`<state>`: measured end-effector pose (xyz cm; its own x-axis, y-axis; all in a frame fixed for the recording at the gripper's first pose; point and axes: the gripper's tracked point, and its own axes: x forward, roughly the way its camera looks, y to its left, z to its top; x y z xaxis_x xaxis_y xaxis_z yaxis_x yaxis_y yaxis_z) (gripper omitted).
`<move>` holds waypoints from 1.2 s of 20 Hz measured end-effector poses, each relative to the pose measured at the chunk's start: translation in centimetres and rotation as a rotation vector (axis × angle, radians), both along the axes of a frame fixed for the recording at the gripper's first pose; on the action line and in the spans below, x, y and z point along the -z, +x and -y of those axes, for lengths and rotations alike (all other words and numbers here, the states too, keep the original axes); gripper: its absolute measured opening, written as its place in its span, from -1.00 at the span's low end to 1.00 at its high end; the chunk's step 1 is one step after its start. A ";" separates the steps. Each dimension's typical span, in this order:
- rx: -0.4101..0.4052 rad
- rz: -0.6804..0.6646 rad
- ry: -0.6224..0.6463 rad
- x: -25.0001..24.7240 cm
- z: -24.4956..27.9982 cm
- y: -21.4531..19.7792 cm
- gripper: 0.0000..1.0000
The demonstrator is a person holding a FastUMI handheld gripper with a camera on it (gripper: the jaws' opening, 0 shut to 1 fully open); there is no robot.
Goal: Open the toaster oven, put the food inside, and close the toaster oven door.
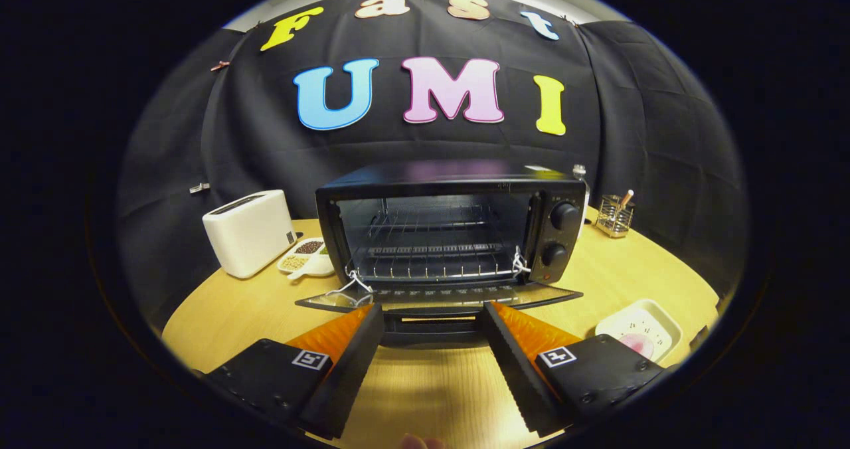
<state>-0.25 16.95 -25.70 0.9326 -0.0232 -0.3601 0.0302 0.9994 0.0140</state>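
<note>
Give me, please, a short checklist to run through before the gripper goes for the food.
1. Oven door open, folded flat: ok.
2. Rack inside bare, room for food: ok.
3. Gripper jaws apart, holding nothing: ok.
4. Food located: cannot tell; a white tray with something pink sits right of the jaws.
5. Door handle lies between the fingertips; back off first: not ok.
</note>
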 end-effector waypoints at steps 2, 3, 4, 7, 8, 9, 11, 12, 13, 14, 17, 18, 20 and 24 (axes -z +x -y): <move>-0.004 -0.028 0.002 1.1 -0.1 -0.6 0.99; -0.008 -0.047 0.002 1.6 -0.2 -0.9 1.00; -0.015 -0.066 0.005 2.3 -0.3 -1.2 1.00; -0.052 -0.121 0.009 3.8 -1.2 -1.8 1.00; -0.066 -0.133 0.003 4.1 -1.5 -2.0 1.00; -0.079 -0.143 0.001 4.3 -1.7 -2.0 1.00; -0.101 -0.163 0.003 4.8 -2.1 -2.3 1.00; -0.112 -0.177 0.004 5.1 -2.2 -2.6 1.00; -0.123 -0.184 0.004 5.1 -2.4 -2.8 1.00; -0.135 -0.195 0.010 4.9 -2.4 -3.2 1.00; -0.153 -0.231 0.012 3.5 -0.8 -4.6 1.00; -0.159 -0.244 0.004 2.7 0.3 -5.2 1.00; -0.151 -0.277 -0.019 0.9 3.5 -6.4 1.00; -0.102 -0.340 -0.041 -2.5 11.2 -8.1 1.00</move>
